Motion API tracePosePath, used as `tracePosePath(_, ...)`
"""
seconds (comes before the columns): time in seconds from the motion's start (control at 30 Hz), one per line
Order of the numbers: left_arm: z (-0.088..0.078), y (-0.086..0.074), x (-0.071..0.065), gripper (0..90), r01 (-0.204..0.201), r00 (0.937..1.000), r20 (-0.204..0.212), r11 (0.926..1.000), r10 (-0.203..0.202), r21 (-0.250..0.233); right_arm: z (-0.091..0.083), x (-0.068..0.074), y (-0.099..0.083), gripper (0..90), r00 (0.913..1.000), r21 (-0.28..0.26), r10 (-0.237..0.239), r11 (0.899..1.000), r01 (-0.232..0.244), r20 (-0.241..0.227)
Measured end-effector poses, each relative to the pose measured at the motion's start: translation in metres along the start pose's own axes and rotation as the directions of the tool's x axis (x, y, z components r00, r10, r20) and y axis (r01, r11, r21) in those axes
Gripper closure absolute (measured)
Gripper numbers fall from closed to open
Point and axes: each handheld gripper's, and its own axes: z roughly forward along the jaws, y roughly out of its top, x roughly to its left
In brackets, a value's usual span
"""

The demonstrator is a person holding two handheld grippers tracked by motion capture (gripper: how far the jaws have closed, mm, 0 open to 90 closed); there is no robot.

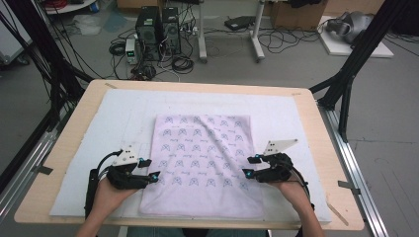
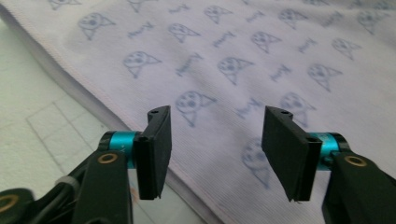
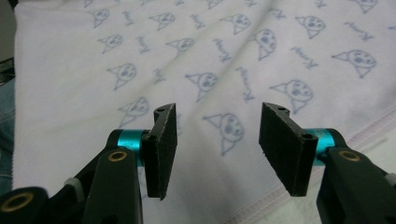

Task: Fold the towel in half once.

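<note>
A pale pink cloth (image 1: pixel 202 163) printed with small blue figures lies flat on the white mat (image 1: pixel 123 108), reaching almost to the table's near edge. My left gripper (image 1: pixel 149 169) hovers at the cloth's left edge, jaws pointing inward. In the left gripper view the cloth (image 2: pixel 243 56) and its hemmed edge lie under the gripper (image 2: pixel 217 149), which is open with nothing between the pads. My right gripper (image 1: pixel 249 166) is at the cloth's right side, facing inward. In the right gripper view it (image 3: pixel 217 144) stands open above the cloth (image 3: pixel 210 46), holding nothing.
The mat covers most of a wooden table (image 1: pixel 74 128). Black frame posts (image 1: pixel 346 84) rise at the table's far corners. Computer towers (image 1: pixel 158 32) and cables sit on the floor beyond the far edge. Bare mat lies left, right and beyond the cloth.
</note>
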Motion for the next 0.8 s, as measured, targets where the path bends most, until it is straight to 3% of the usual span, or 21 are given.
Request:
tracePosePath(0.13, 0.004, 0.004, 0.011, 42.1, 0.031, 0.9993, -0.018, 0.9995, -0.032, -0.005, 0.003, -0.011, 0.008, 42.8, 0.9997, 0.006, 0.012, 1.0, -0.012, 0.023)
tracePosePath(0.37, 0.006, 0.026, 0.022, 41.7, 0.011, 0.9987, -0.05, 0.9999, -0.011, -0.01, 0.002, -0.031, 0.025, 38.2, 0.9967, -0.041, 0.052, 0.998, -0.05, 0.062)
tracePosePath(0.6, 0.008, 0.043, 0.032, 41.5, 0.018, 0.9975, -0.067, 0.9996, -0.019, -0.022, 0.0, -0.04, 0.044, 36.1, 0.9967, -0.024, 0.032, 0.999, -0.031, 0.075)
tracePosePath(0.8, 0.008, 0.045, 0.039, 41.7, 0.033, 0.9975, -0.062, 0.9992, -0.035, -0.022, -0.001, -0.046, 0.048, 35.9, 0.9963, -0.016, 0.032, 0.999, -0.03, 0.08)
